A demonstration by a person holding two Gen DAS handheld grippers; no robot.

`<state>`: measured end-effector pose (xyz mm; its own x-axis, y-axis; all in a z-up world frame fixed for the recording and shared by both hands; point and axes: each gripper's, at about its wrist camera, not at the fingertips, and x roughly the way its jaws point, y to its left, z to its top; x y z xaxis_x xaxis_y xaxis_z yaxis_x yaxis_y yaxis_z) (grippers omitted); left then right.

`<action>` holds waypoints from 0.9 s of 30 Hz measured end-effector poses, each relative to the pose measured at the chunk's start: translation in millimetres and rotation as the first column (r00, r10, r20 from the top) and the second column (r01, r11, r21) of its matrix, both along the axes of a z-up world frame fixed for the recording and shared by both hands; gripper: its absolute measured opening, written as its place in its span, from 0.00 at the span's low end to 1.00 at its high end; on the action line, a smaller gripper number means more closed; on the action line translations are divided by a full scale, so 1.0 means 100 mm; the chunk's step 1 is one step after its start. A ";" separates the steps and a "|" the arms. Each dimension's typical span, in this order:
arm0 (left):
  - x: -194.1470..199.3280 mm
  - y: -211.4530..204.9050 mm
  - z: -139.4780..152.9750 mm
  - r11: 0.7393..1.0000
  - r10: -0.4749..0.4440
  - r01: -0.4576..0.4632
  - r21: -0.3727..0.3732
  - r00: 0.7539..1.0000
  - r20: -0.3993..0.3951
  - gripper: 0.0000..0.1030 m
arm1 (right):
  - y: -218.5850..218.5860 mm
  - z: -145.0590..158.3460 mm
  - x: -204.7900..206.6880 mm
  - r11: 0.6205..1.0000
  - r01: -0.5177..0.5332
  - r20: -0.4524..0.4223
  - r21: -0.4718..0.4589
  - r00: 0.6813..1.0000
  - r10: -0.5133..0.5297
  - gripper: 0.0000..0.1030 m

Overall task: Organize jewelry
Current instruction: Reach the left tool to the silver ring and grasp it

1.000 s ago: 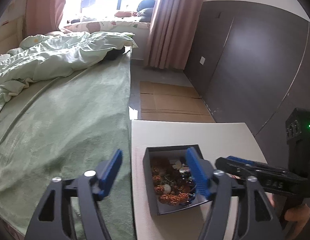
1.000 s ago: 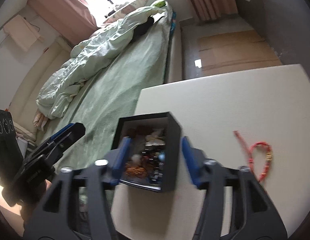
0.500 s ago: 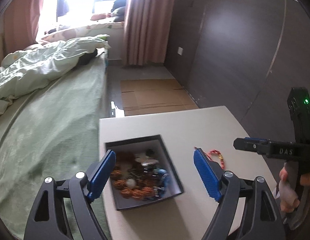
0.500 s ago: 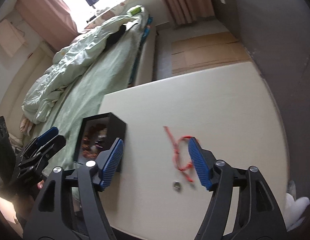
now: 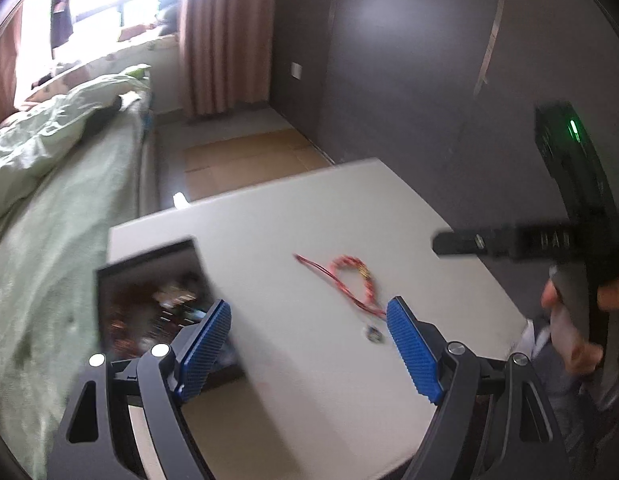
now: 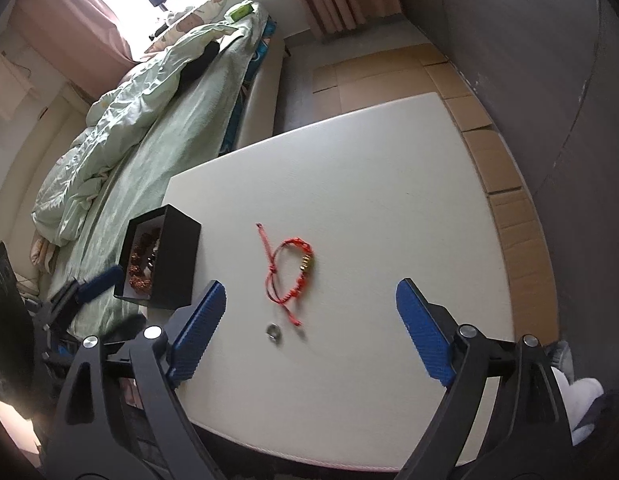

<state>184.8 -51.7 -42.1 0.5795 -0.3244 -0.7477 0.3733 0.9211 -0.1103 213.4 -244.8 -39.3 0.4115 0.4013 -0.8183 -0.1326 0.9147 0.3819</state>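
Observation:
A black open box (image 6: 161,256) (image 5: 149,300) holding several beaded pieces stands at the left edge of the white table (image 6: 389,184) (image 5: 309,216). A red cord bracelet (image 6: 287,270) (image 5: 351,280) with gold beads lies mid-table, and a small silver ring (image 6: 274,332) (image 5: 374,333) sits just in front of it. My right gripper (image 6: 309,312) hovers over the near part of the table, its jaws opening wide with nothing between them. My left gripper (image 5: 309,330) hangs open and empty between the box and the bracelet.
A bed with a green blanket (image 6: 141,128) runs along the table's left side. Flattened cardboard (image 6: 389,76) covers the floor beyond the table. A dark panelled wall (image 6: 529,40) stands on the right. A hand (image 5: 573,320) grips the right gripper's handle.
Both grippers have swung right, away from the box toward the bracelet and ring. The right gripper's jaws have spread much wider. The left wrist view has rolled and is blurred.

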 end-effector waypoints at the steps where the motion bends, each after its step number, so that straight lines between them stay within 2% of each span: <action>1: -0.01 -0.05 -0.03 1.000 -0.012 0.012 0.006 1.000 -0.006 0.75 | -0.04 -0.01 0.00 1.000 0.006 -0.006 -0.003 1.000 -0.006 0.88; 8: -0.02 -0.43 -0.33 0.994 -0.097 0.100 0.045 0.993 -0.070 0.58 | -0.23 -0.06 -0.02 0.999 0.035 -0.022 0.007 0.999 -0.035 0.89; 20: 0.15 -0.65 -0.79 0.990 -0.121 0.129 0.049 0.982 -0.144 0.36 | -0.23 -0.22 -0.01 0.999 -0.006 -0.023 -0.040 1.000 0.005 0.88; 22: 0.19 -0.66 -0.84 0.991 -0.123 0.131 0.040 0.980 -0.159 0.32 | -0.20 -0.26 0.00 0.998 -0.021 -0.025 -0.060 0.999 0.020 0.78; 24: 0.22 -0.69 -0.90 0.990 -0.124 0.134 0.043 0.977 -0.172 0.30 | -0.15 -0.33 0.02 0.996 -0.045 -0.045 -0.073 0.998 0.042 0.64; 27: 0.25 -0.73 -0.92 0.989 -0.126 0.137 0.053 0.978 -0.165 0.30 | -0.10 -0.40 0.04 0.993 -0.068 -0.052 -0.097 0.997 0.063 0.61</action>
<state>210.0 -124.9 -134.4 0.4058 -0.3381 -0.8491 0.4740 0.8722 -0.1208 217.9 -254.7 -79.4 0.3458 0.3421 -0.8737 -0.1769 0.9382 0.2974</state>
